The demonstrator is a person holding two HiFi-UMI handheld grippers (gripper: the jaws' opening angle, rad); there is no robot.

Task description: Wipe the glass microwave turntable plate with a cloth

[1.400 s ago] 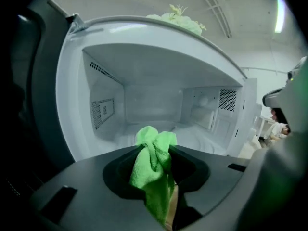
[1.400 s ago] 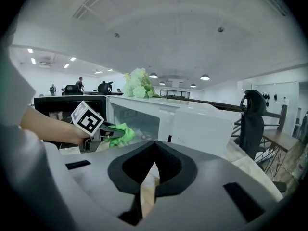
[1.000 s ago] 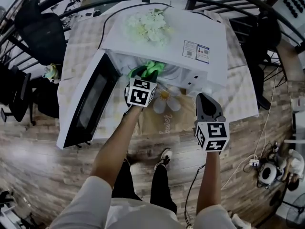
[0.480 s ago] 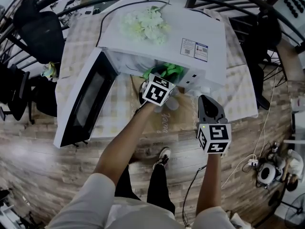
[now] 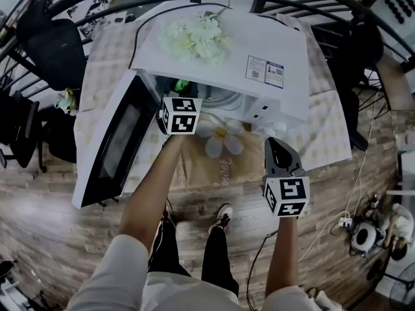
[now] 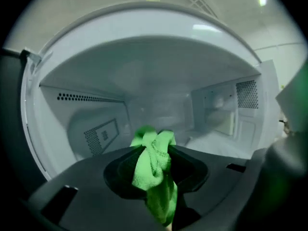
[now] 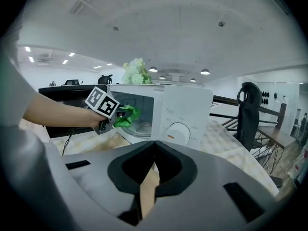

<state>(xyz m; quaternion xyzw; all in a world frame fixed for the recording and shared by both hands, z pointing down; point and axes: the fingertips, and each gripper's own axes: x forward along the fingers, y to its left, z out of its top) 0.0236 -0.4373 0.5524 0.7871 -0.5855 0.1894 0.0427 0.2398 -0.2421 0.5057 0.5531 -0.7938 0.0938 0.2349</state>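
Note:
A white microwave (image 5: 259,50) stands on the table with its door (image 5: 117,144) swung open to the left. My left gripper (image 5: 179,99) reaches into the left side of the opening, shut on a green cloth (image 5: 182,84). In the left gripper view the cloth (image 6: 153,170) is bunched between the jaws, with the pale cavity behind it. The glass turntable plate is not clearly distinguishable; only a pale floor (image 6: 219,141) shows at the right. My right gripper (image 5: 277,153) hangs in front of the microwave's control panel (image 7: 185,114), shut and holding nothing.
White flowers (image 5: 198,34) lie on top of the microwave. A tan mat with a flower print (image 5: 220,141) lies on the checkered tablecloth in front of it. Dark chairs (image 5: 52,44) and a curved railing surround the table. Wooden floor lies below.
The left gripper with the cloth swung right across the microwave opening, then back to its left side. The right gripper stayed nearly still.

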